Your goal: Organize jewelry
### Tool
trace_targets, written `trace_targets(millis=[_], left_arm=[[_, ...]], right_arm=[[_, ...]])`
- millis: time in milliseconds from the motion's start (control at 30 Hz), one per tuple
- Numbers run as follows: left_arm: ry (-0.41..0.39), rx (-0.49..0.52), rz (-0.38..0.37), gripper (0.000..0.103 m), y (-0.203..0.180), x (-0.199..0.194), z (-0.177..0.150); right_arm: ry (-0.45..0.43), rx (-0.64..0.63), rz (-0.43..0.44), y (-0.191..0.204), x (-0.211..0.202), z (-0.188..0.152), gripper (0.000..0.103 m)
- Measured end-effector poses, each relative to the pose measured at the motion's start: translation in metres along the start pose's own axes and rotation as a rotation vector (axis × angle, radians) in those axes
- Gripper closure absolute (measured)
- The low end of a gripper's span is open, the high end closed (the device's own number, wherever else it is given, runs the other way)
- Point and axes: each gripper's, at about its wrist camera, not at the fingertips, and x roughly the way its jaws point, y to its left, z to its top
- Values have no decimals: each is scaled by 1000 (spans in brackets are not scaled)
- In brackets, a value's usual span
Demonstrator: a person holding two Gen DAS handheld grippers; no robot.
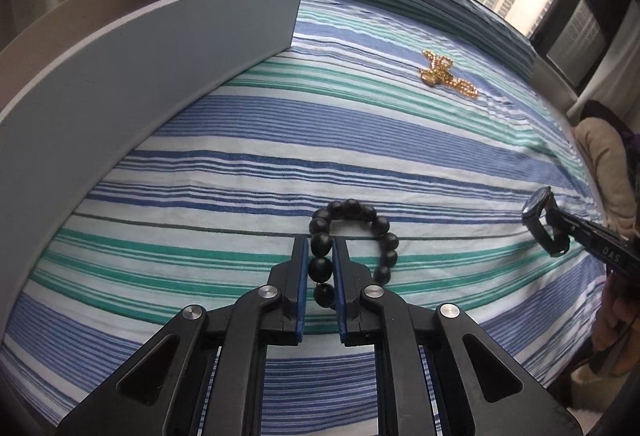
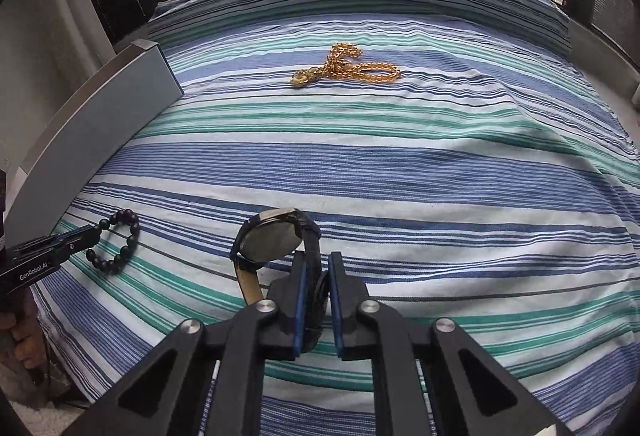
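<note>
My left gripper (image 1: 321, 248) is shut on a black bead bracelet (image 1: 352, 210) that rests on the striped cloth; it also shows in the right wrist view (image 2: 120, 248), with the left gripper (image 2: 90, 234) at its left. My right gripper (image 2: 318, 260) is shut on the strap of a black wristwatch (image 2: 272, 240), face tilted up-left; the watch also shows in the left wrist view (image 1: 540, 216), held by the right gripper (image 1: 554, 222). A gold bead necklace (image 2: 344, 68) lies loose farther back, and it shows in the left wrist view (image 1: 444, 72).
A grey open box (image 1: 140, 48) stands at the left on the striped blue, green and white cloth (image 1: 360, 140); it shows in the right wrist view (image 2: 100, 124). Windows with tower blocks lie beyond the far edge. A beige cushion (image 1: 604, 164) is at the right.
</note>
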Motion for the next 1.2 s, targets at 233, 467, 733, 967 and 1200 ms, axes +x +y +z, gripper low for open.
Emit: trace_targets(millis=[233, 467, 733, 967, 1200], left_arm=[[-52, 15, -6, 94, -3, -29, 1], [-128, 23, -6, 94, -1, -78, 8], [-210, -56, 2, 94, 44, -149, 45], [-291, -153, 131, 94, 118, -175, 106], [-254, -241, 233, 94, 190, -122, 161]], right_arm=[[-25, 56, 49, -7, -25, -9, 92], [-63, 39, 80, 7, -44, -7, 92], [-96, -69, 155, 52, -53, 28, 92], [-152, -243, 283, 142, -47, 103, 92], [-133, -311, 408, 246, 4, 193, 92]])
